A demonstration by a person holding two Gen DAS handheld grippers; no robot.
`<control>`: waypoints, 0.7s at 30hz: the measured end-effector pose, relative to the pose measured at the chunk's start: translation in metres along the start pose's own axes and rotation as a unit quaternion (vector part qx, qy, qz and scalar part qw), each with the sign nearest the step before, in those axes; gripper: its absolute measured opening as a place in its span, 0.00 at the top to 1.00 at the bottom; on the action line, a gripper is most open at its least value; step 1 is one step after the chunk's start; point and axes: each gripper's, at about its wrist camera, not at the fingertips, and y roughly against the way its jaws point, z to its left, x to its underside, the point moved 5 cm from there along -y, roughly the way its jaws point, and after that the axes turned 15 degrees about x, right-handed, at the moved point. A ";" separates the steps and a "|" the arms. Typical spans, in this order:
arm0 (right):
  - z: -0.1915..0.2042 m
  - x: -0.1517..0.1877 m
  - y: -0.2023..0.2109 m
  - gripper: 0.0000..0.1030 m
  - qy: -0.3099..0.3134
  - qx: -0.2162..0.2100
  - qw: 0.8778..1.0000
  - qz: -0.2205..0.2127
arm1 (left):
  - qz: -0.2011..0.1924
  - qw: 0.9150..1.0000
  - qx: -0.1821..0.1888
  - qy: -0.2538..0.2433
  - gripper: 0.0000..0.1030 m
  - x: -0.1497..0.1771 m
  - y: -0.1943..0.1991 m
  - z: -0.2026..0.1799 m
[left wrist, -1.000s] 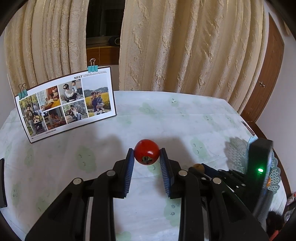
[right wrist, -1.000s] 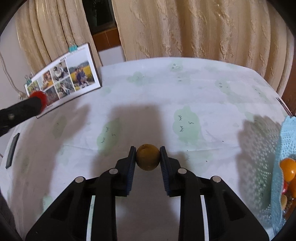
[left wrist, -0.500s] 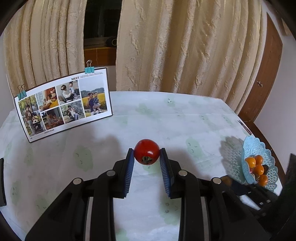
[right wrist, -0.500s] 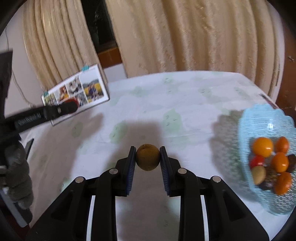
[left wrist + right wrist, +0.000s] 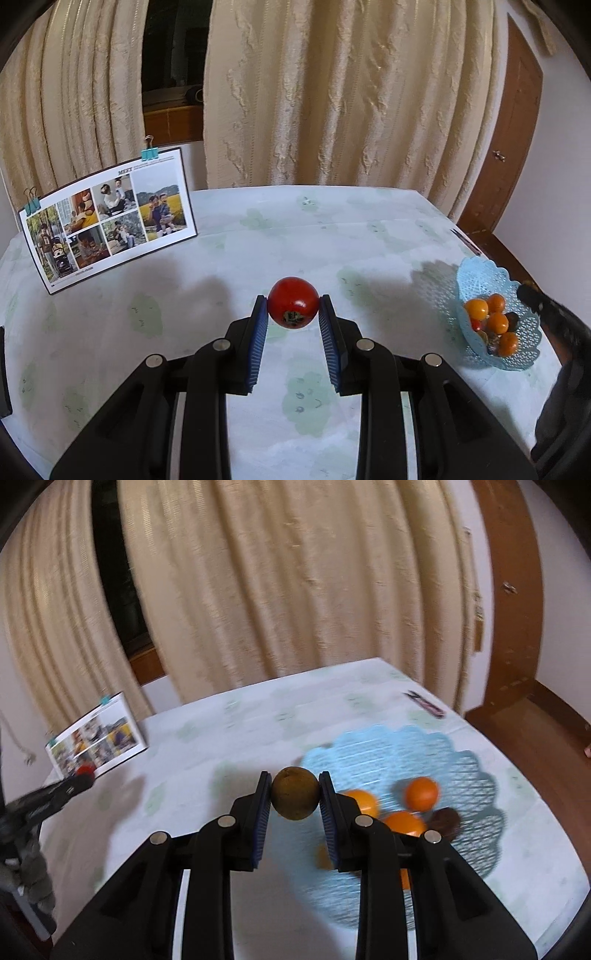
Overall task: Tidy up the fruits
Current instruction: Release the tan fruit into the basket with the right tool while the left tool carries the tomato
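My left gripper [image 5: 293, 308] is shut on a red tomato [image 5: 293, 302] and holds it above the middle of the table. My right gripper [image 5: 295, 794] is shut on a brown round fruit [image 5: 295, 793] and holds it over the near left rim of the light blue lattice basket [image 5: 476, 775]. The basket holds several orange fruits [image 5: 421, 794] and a dark one [image 5: 446, 819]. In the left wrist view the basket [image 5: 476, 275] stands at the table's right edge, with the right gripper's dark arm [image 5: 554, 317] reaching over it. The left gripper with its tomato [image 5: 85, 768] shows at the far left.
A photo collage card [image 5: 107, 218] with blue clips stands at the back left of the table [image 5: 332, 240], which has a pale green patterned cloth. A small dark object [image 5: 424, 703] lies near the far right edge. Beige curtains hang behind. A dark device [image 5: 4, 373] lies at the left edge.
My right gripper has swung right with the brown fruit, from mid-table to over the basket's rim. My left gripper has kept the tomato nearly still while its view has tilted slightly.
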 end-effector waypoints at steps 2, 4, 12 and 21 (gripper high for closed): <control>-0.020 -0.005 -0.010 0.74 -0.018 0.014 1.000 0.008 | 0.001 1.000 0.003 -0.003 0.72 0.001 0.001 -0.004; -0.032 -0.007 -0.019 0.74 -0.031 0.015 0.999 0.020 | 0.000 1.000 0.007 -0.007 0.72 0.001 0.002 -0.009; -0.069 0.001 -0.066 0.74 -0.080 0.028 0.993 0.084 | 0.001 1.000 0.016 -0.015 0.72 0.004 0.004 -0.021; -0.074 0.007 -0.083 0.74 -0.099 0.012 0.988 0.114 | 0.009 1.000 0.020 -0.014 0.72 0.009 -0.002 -0.026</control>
